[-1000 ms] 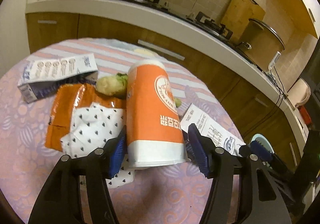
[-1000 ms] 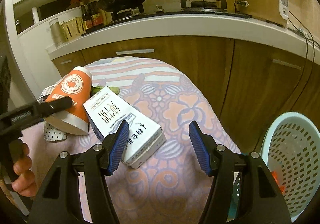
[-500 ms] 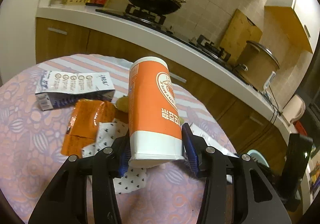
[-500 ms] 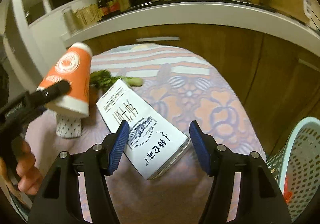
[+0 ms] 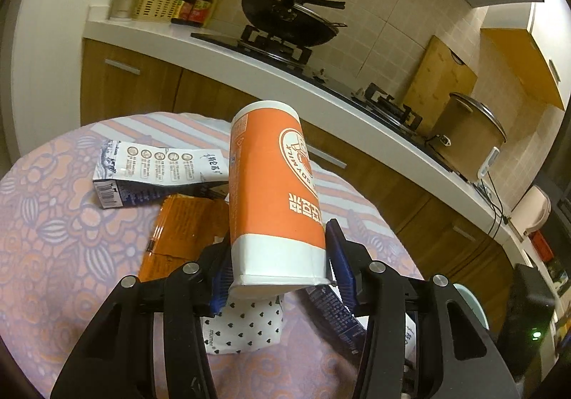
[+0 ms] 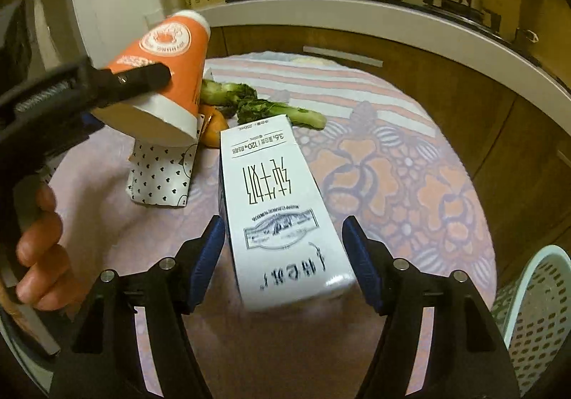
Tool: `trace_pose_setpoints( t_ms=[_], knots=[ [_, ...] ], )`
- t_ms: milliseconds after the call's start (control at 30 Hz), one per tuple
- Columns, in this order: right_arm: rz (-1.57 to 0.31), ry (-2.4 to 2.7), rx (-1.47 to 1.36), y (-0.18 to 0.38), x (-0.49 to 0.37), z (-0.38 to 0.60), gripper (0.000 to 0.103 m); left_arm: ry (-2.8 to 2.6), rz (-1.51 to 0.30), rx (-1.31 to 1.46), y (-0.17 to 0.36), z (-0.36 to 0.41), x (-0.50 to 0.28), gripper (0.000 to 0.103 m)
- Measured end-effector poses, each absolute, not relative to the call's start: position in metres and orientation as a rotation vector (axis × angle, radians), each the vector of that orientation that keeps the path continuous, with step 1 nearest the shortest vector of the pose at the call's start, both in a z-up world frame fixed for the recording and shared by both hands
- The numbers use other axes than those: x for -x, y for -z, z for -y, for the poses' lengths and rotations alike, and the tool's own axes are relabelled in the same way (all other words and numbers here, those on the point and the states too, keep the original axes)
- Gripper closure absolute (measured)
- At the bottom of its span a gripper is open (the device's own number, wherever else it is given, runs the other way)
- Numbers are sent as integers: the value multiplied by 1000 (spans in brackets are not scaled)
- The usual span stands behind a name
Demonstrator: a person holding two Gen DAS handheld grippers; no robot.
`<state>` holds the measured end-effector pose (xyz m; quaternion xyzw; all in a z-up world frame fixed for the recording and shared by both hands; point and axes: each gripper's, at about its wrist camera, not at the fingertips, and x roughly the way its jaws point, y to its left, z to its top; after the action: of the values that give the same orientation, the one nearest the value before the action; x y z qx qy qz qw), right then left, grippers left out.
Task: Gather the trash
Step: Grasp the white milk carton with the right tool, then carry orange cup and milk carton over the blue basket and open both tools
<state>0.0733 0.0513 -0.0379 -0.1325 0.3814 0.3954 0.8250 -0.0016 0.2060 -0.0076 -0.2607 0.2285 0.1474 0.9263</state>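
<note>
My left gripper [image 5: 278,274] is shut on an orange and white paper cup [image 5: 274,199] and holds it lifted and tilted above the round table; the cup also shows in the right wrist view [image 6: 160,77]. My right gripper [image 6: 285,267] is open, its jaws on either side of a white milk carton [image 6: 282,217] lying flat on the table, not touching it. A second carton [image 5: 160,172], an orange wrapper [image 5: 182,235] and a heart-print paper [image 5: 246,327] lie on the table. Green vegetable scraps [image 6: 274,110] lie behind the white carton.
A pale green perforated basket [image 6: 535,309] stands off the table's right edge. The flowered tablecloth [image 6: 410,185] covers the round table. A kitchen counter [image 5: 321,85] with a wok [image 5: 289,20] and a pot [image 5: 467,135] runs behind.
My left gripper closed on the orange cup and lifted it off the table. My right gripper moved forward and now straddles the white carton.
</note>
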Motion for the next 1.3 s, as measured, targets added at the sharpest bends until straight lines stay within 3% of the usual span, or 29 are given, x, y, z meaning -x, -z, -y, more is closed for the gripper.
trace_pose_setpoints(
  t_ms=[133, 167, 200, 267, 700, 1300],
  knots=[
    [-817, -835, 303, 41, -77, -60, 39, -297, -465, 529, 7, -205, 3, 57],
    [-816, -834, 311, 41, -77, -61, 41, -295, -465, 528, 7, -204, 4, 57],
    [-813, -836, 318, 40, -77, -63, 51, -292, -465, 528, 7, -203, 4, 57],
    [-804, -833, 317, 38, -75, -63, 52, -287, -465, 524, 6, -200, 3, 57],
    [-712, -715, 168, -12, -76, 17, 52, -188, -449, 496, -18, -164, 0, 57],
    [-643, -391, -27, -36, -101, 192, 52, 113, -599, 366, -19, -5, -80, 57]
  ],
)
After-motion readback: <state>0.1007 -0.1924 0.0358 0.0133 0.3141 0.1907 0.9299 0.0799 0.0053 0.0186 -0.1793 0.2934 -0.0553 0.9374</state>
